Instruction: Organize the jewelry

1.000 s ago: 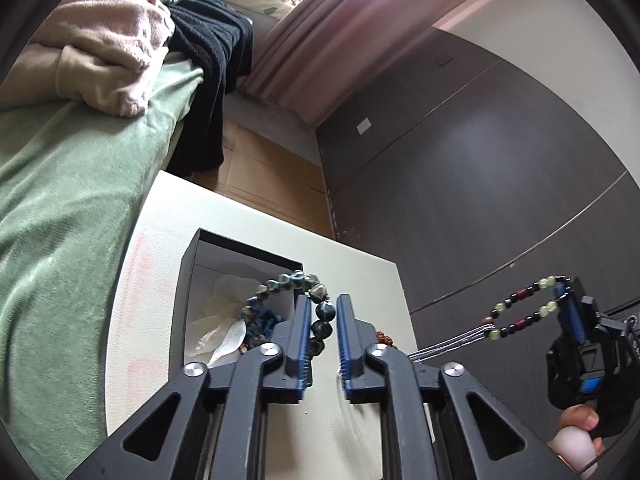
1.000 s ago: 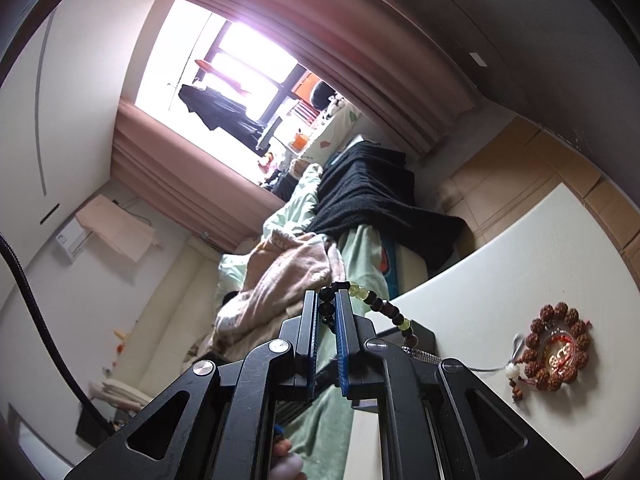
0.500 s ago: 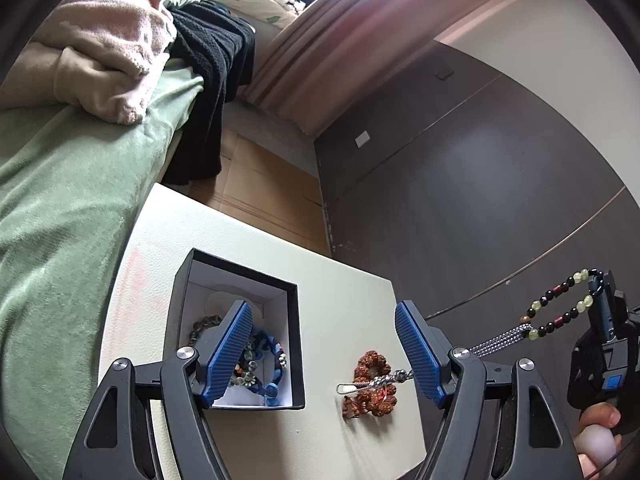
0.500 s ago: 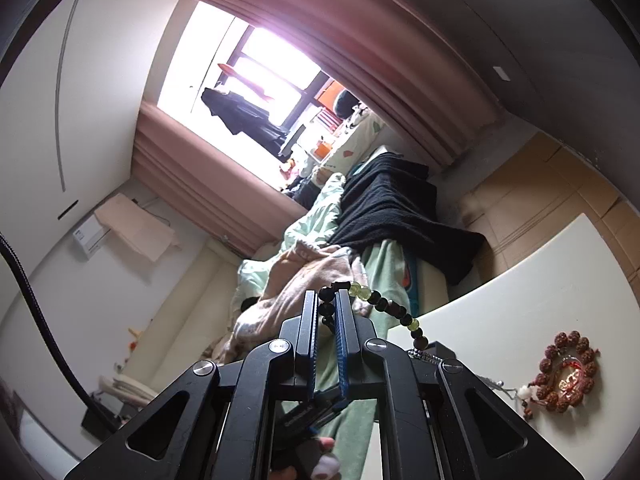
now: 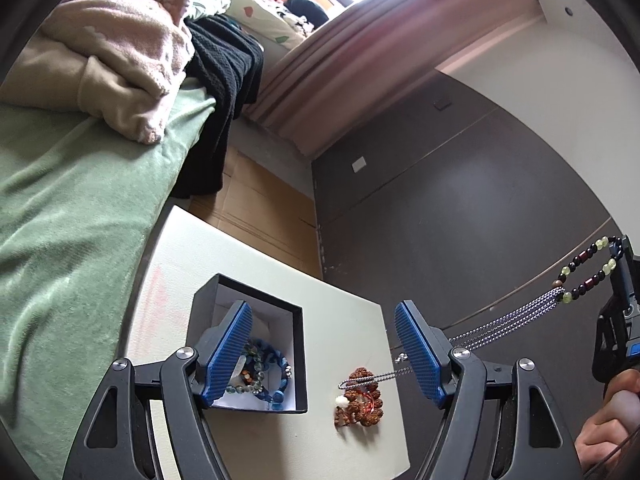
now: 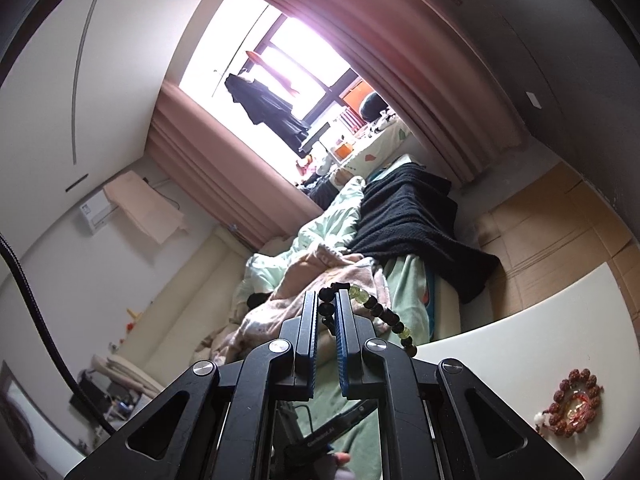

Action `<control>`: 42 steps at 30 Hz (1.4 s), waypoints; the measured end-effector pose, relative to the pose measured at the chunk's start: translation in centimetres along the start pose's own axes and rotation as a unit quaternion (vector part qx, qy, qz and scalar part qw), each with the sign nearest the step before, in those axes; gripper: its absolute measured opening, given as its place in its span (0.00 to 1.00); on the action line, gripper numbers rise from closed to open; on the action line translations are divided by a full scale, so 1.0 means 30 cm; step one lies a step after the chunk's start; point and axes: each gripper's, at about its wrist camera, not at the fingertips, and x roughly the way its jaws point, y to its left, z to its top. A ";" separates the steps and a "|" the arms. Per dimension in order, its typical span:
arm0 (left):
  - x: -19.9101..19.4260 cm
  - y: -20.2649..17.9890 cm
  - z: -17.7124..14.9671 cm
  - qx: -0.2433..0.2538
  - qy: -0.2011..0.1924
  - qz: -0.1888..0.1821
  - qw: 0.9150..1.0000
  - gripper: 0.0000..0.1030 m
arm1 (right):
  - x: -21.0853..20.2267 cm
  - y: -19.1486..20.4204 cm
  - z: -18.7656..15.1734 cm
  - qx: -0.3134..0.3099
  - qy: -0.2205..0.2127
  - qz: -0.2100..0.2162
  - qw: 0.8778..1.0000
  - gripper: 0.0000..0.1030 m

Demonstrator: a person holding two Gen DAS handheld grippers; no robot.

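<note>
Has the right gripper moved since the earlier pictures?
Yes. In the left wrist view the right gripper, shut on the bead bracelet, sits higher against the dark wall panel, and the silver chains rise with it.

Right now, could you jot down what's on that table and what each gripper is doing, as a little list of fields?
left gripper: open, nothing between its pads, over the table
right gripper: shut on the beaded necklace, held up in the air
necklace chain: silver, trailing down toward the table
black box: on the white table, blue and mixed bead bracelets inside
brown seed bracelet: on the table beside the box, outside it
</note>
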 end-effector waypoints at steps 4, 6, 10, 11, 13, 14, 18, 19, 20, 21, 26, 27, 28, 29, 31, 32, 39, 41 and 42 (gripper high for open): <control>-0.039 0.013 0.008 -0.004 -0.008 -0.001 1.000 0.73 | 0.044 0.050 -0.011 -0.015 0.010 0.000 1.000 0.10; -0.057 0.020 0.012 -0.004 -0.012 0.000 1.000 0.75 | 0.072 0.069 -0.019 -0.020 0.016 0.001 1.000 0.10; -0.091 0.039 0.018 -0.011 -0.024 0.012 1.000 0.83 | 0.118 0.083 -0.027 -0.022 0.024 0.004 0.999 0.10; -0.099 0.043 0.019 -0.013 -0.027 0.015 0.999 0.83 | 0.130 0.085 -0.030 -0.022 0.026 0.005 0.999 0.10; -0.106 0.049 0.024 -0.014 -0.028 0.022 0.999 0.84 | 0.150 0.086 -0.036 -0.021 0.028 0.007 0.999 0.10; -0.108 0.052 0.026 -0.015 -0.029 0.025 0.999 0.83 | 0.162 0.085 -0.041 -0.020 0.030 0.008 0.999 0.10; -0.119 0.066 0.034 -0.023 -0.030 0.023 0.999 0.83 | 0.221 0.058 -0.084 -0.011 0.048 -0.001 0.999 0.11; -0.121 0.068 0.036 -0.023 -0.031 0.024 0.999 0.84 | 0.241 0.047 -0.102 -0.011 0.059 -0.008 0.998 0.19; -0.123 0.070 0.036 -0.023 -0.031 0.025 0.999 0.84 | 0.262 0.032 -0.121 -0.010 0.074 -0.013 0.997 0.29; -0.126 0.070 0.036 -0.023 -0.032 0.027 0.999 0.84 | 0.281 0.013 -0.141 -0.002 0.088 -0.018 0.996 0.55; -0.118 0.062 0.031 -0.021 -0.029 0.032 0.999 0.83 | 0.284 -0.094 -0.204 0.033 0.104 -0.040 0.993 0.75; -0.114 0.057 0.028 -0.018 -0.027 0.032 0.999 0.83 | 0.273 -0.118 -0.212 0.040 0.106 -0.045 0.993 0.75; -0.107 0.049 0.024 -0.014 -0.024 0.034 0.999 0.83 | 0.262 -0.134 -0.216 0.045 0.106 -0.050 0.992 0.75; -0.100 0.042 0.020 -0.010 -0.023 0.036 0.999 0.83 | 0.244 -0.155 -0.223 0.049 0.105 -0.058 0.992 0.75; -0.085 0.025 0.010 -0.002 -0.019 0.037 0.999 0.83 | 0.201 -0.195 -0.232 0.059 0.100 -0.071 0.991 0.75; -0.075 0.015 0.005 0.002 -0.016 0.038 0.999 0.83 | 0.175 -0.221 -0.237 0.066 0.097 -0.077 0.990 0.75; 0.002 -0.062 -0.058 0.034 0.008 0.039 0.999 0.83 | -0.001 -0.379 -0.248 0.113 0.074 -0.147 0.980 0.75; 0.027 -0.085 -0.078 0.039 0.015 0.036 0.998 0.83 | -0.047 -0.420 -0.259 0.125 0.070 -0.162 0.976 0.75; 0.041 -0.096 -0.088 0.043 0.018 0.036 0.998 0.83 | -0.059 -0.436 -0.262 0.130 0.069 -0.166 0.975 0.75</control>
